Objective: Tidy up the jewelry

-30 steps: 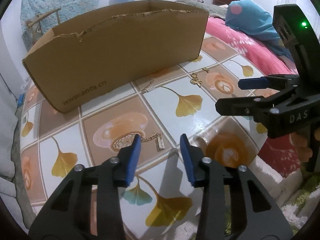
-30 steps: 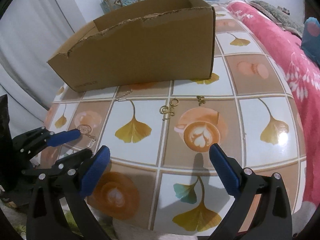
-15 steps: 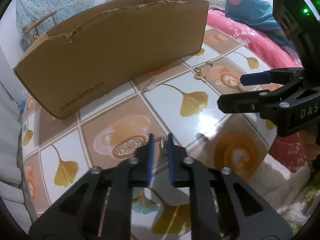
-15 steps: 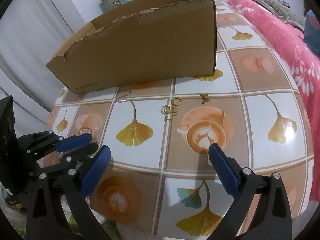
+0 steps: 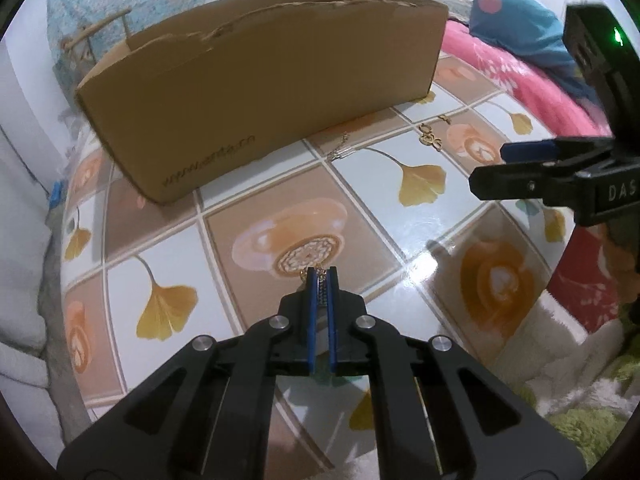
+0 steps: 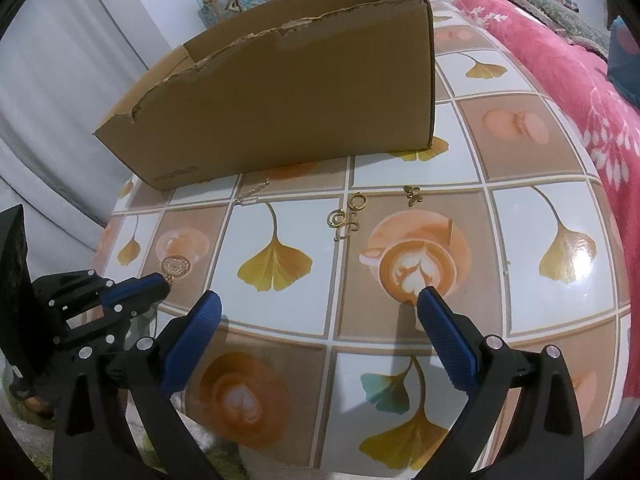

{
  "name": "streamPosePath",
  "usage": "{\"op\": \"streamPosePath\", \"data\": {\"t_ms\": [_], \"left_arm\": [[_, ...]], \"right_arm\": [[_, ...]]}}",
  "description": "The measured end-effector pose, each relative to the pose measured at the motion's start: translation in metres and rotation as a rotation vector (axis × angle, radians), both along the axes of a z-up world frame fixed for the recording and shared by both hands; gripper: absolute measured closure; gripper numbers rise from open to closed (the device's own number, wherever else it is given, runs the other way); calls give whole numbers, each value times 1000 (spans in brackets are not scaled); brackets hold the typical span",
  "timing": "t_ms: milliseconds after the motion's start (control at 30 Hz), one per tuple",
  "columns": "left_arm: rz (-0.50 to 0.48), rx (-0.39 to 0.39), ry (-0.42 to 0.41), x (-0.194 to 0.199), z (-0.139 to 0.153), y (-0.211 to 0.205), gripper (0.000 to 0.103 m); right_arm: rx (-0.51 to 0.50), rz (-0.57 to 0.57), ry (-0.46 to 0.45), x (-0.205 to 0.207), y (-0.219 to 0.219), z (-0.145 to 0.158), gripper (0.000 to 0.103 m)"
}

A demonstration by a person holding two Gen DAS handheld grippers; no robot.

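A gold earring with a round filigree disc (image 5: 310,255) lies on the tiled table. My left gripper (image 5: 322,280) is shut on its dangling bar end, low over the table's near edge; it also shows in the right wrist view (image 6: 162,280), with the disc (image 6: 176,266) just beyond the tips. My right gripper (image 6: 320,312) is open and empty above the table's front, and shows at the right of the left wrist view (image 5: 492,170). Gold hoop earrings (image 6: 346,216), a small gold butterfly piece (image 6: 412,194) and a thin chain piece (image 6: 252,194) lie near the cardboard box (image 6: 288,96).
The open cardboard box (image 5: 260,80) with a torn rim stands at the back of the table. A pink bedspread (image 6: 560,60) lies to the right. A chair (image 5: 96,40) stands behind the box. A green rug (image 5: 580,420) lies below the table's edge.
My left gripper has closed from open onto the earring's bar end and moved forward slightly. My right gripper has stayed open and shifted slightly.
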State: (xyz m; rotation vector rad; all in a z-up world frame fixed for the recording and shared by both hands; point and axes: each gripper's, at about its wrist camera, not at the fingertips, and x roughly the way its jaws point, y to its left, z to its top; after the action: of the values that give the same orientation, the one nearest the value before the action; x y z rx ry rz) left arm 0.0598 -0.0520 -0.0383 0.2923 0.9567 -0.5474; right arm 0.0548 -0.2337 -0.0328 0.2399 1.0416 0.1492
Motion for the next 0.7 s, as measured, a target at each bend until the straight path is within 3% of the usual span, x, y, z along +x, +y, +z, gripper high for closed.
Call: {"op": "streamPosePath", "data": {"t_ms": [100,167,400,500,567,700], "left_arm": [[8,-26,8,0,5,4,94],[9,-31,4,-1,6,4,83],[12,2,4,0,-2,0,81],[28,1,-6,3,-3,2,87],[37,-3,-9,4,-4,3,99],[47,-30,-11,6,-4,8,99]], "right_arm": [[3,6,-6,0,1,2,7],[1,8,-9,0,2,3,7],[0,24,-42,3,9,11,7],[-1,34,-57,7,14,15,7],[-2,42,-68,12,17,17,7],[-5,68,-88,26,28,20,11]]}}
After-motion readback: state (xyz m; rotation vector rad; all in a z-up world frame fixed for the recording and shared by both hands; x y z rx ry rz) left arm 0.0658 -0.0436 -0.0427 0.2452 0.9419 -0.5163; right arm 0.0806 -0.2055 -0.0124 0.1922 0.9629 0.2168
